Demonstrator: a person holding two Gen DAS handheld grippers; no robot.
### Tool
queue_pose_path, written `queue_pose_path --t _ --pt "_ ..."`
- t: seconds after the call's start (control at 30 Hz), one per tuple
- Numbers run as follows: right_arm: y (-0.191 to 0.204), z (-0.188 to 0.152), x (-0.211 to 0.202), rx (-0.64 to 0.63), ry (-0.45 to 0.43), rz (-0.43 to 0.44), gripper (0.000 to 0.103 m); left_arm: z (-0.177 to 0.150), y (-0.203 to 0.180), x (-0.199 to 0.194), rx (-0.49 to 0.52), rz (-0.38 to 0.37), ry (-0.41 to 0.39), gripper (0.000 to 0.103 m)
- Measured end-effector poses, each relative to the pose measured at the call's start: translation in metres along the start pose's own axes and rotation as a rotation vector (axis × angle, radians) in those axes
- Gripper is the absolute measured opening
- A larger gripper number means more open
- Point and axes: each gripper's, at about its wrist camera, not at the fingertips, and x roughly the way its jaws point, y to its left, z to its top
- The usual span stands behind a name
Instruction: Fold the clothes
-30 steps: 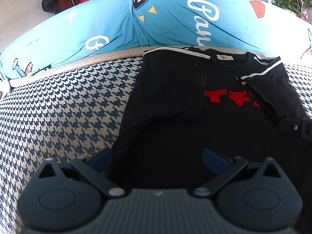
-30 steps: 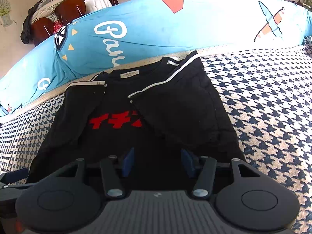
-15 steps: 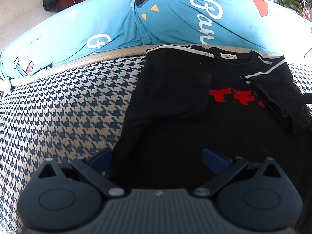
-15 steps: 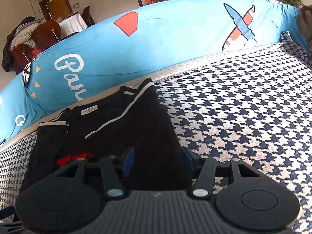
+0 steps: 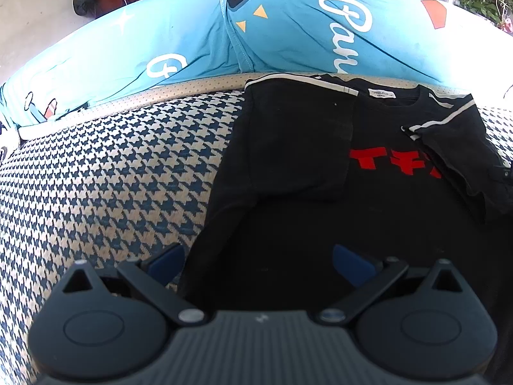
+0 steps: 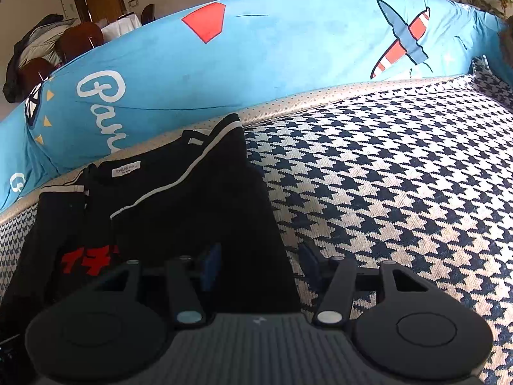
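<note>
A black T-shirt with red lettering and white shoulder stripes lies flat on the houndstooth sofa seat, both sleeves folded inward over the chest. It also shows in the right wrist view. My left gripper is open and empty, low over the shirt's lower left edge. My right gripper is open and empty, straddling the shirt's lower right edge, with the left finger over the cloth and the right finger over the sofa.
The houndstooth sofa seat extends left of the shirt and right of it. A long blue printed cushion runs along the back, also in the right wrist view. Chairs and a doorway stand behind.
My right gripper has swung rightward, from over the shirt's middle to its lower right edge. The left gripper has stayed almost still. The shirt has not moved.
</note>
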Motion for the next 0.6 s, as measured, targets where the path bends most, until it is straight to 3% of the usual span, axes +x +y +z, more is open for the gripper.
queue_pose_path --t 0.03,0.1,0.23,0.6 --pt "0.001 -0.001 0.000 -0.011 -0.006 0.002 0.046 0.000 0.000 0.000 0.001 0.000 0.001 0.103" --pt "0.003 -0.002 0.000 -0.028 -0.015 0.012 0.028 0.000 -0.001 0.000 0.004 0.001 0.000 0.103" --pt "0.004 -0.003 -0.001 -0.026 -0.025 0.038 0.013 -0.001 -0.001 0.001 0.009 0.005 -0.001 0.103" --pt "0.027 0.001 -0.026 -0.071 -0.114 0.128 0.009 -0.001 0.004 0.000 0.012 0.017 -0.005 0.103"
